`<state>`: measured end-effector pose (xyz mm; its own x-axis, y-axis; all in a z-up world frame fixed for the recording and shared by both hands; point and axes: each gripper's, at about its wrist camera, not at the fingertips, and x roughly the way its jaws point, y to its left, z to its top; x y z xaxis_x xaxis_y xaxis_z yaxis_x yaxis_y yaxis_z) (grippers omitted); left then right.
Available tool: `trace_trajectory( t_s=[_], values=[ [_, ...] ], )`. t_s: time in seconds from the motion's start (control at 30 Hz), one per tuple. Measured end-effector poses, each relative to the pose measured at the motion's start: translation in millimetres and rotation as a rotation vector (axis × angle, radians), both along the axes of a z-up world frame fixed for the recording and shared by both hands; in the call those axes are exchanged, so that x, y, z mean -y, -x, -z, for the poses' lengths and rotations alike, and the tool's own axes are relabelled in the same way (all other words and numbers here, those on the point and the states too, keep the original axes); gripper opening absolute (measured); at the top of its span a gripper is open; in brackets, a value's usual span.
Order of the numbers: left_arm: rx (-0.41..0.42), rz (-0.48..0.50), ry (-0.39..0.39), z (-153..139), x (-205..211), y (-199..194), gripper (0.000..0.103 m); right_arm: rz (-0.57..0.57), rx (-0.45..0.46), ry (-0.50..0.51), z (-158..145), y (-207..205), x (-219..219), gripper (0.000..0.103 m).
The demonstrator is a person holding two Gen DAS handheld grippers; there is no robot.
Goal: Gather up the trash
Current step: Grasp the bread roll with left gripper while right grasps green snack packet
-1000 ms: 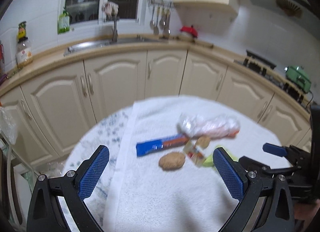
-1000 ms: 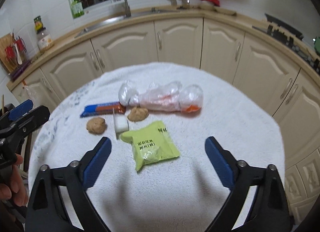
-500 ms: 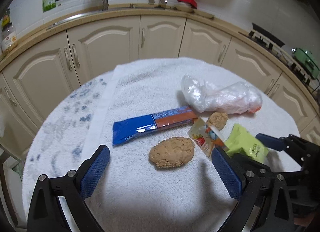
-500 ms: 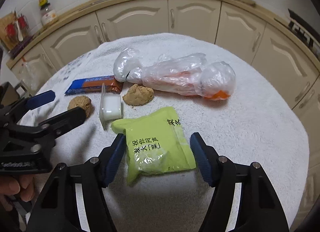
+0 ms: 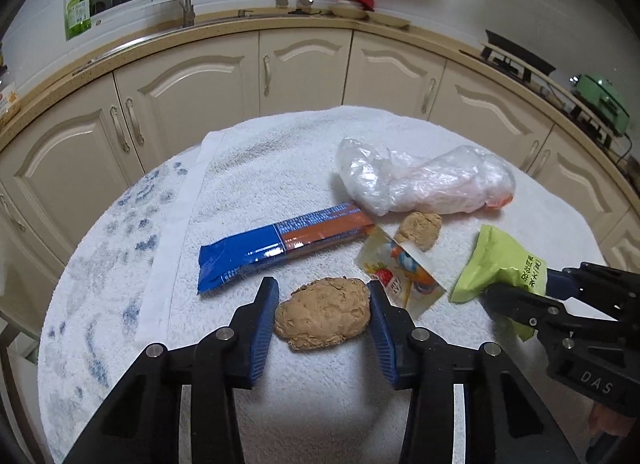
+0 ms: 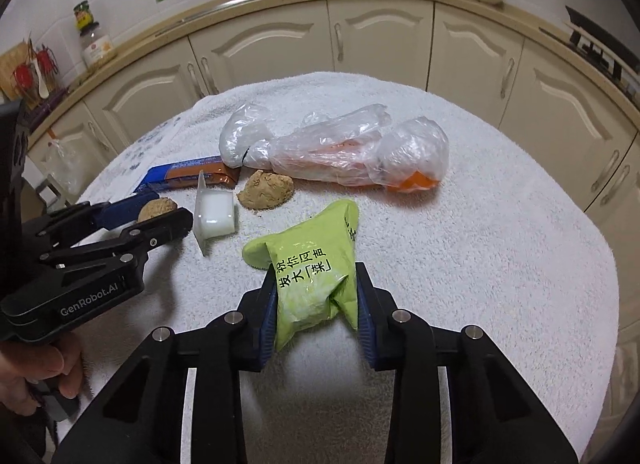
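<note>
My left gripper (image 5: 322, 306) has just been closing, its pads now against the brown lump (image 5: 322, 318) on the white towel (image 5: 280, 167) — my right gripper (image 6: 316, 300), also just closing, pinches the crumpled green packet (image 6: 316, 268), beside it.

A round table (image 5: 100, 304) is standing before the kitchen cabinets, and a white towel (image 5: 280, 159) is covering most of it. On the towel a blue and brown wrapper (image 5: 280, 246) is lying flat. Behind it a clear plastic bag (image 5: 424, 181) is lying. 2 brown lumps (image 5: 322, 314) (image 5: 420, 229), a small colourful packet (image 5: 400, 272) and a green pouch (image 6: 316, 264) are also lying there.
</note>
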<state>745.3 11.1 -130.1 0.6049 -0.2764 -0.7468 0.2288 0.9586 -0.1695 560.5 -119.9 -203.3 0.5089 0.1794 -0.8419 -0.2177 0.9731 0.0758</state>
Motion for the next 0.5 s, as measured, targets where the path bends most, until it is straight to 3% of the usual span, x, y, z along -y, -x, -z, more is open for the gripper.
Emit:
trace_trajectory(
  t_s=[0.23,0.5],
  values=[
    [0.012,0.0,0.019,4.9,-6.8,7.7,0.04,0.048,0.008,-0.055,-9.3,20.3,20.8,0.033],
    [0.093,0.029,0.055,-19.4,3.6,34.9,0.04,0.121,0.063,-0.101,-34.5,56.3,52.6,0.033]
  ],
)
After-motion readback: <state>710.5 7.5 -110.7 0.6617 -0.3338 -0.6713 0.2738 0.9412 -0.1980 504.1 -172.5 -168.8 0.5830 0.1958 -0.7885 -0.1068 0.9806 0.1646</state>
